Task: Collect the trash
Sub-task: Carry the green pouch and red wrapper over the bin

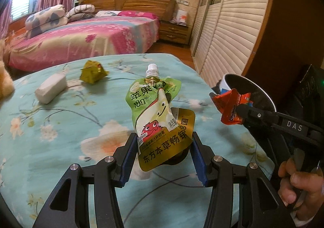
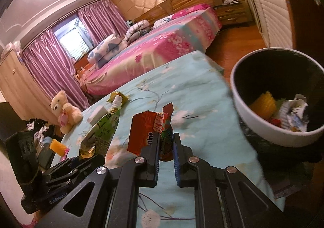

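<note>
My left gripper (image 1: pixel 163 145) is open around the lower end of a green and gold juice pouch (image 1: pixel 156 114) with a white cap, which stands between its fingers over the turquoise flowered table (image 1: pixel 60 126). My right gripper (image 2: pixel 166 145) is shut on an orange snack wrapper (image 2: pixel 147 132), held above the table left of the white trash bin (image 2: pixel 261 126). The wrapper (image 1: pixel 230 106) and the bin (image 1: pixel 253 90) also show at the right of the left wrist view. A crumpled yellow-green wrapper (image 1: pixel 92 72) and a white packet (image 1: pixel 50 88) lie at the table's far left.
The bin holds several pieces of trash (image 2: pixel 291 114). A teddy bear (image 2: pixel 64 112) sits at the table's far end. A pink bed (image 1: pixel 85 35) stands behind the table, with a louvred wardrobe (image 1: pixel 222 35) to the right. A yellow object (image 2: pixel 57 147) lies left of the table.
</note>
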The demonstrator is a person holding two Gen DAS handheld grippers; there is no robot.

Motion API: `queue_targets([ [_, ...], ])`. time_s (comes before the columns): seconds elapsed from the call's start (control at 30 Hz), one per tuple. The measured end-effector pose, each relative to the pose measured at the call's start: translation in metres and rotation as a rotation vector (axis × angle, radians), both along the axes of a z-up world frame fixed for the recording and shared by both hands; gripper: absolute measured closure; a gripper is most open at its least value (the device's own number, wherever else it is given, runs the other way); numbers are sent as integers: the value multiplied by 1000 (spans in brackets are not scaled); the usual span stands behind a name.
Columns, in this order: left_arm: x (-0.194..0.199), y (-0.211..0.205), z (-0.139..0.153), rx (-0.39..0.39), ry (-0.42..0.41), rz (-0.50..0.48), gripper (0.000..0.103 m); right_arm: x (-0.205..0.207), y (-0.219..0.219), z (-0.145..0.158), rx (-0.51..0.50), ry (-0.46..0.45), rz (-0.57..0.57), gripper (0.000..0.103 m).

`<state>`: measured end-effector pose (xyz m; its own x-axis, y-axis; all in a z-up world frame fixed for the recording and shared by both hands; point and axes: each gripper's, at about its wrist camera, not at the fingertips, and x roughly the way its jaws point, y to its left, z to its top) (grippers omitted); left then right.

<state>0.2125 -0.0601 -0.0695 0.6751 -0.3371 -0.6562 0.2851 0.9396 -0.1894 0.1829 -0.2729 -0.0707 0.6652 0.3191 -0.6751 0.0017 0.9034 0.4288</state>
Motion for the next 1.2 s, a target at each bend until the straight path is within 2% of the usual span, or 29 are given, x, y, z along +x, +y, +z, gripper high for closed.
queue_targets([
  [1.2, 21, -108, 8, 28, -33, -172, 54, -31, -92, 20, -5, -46, -197, 92],
])
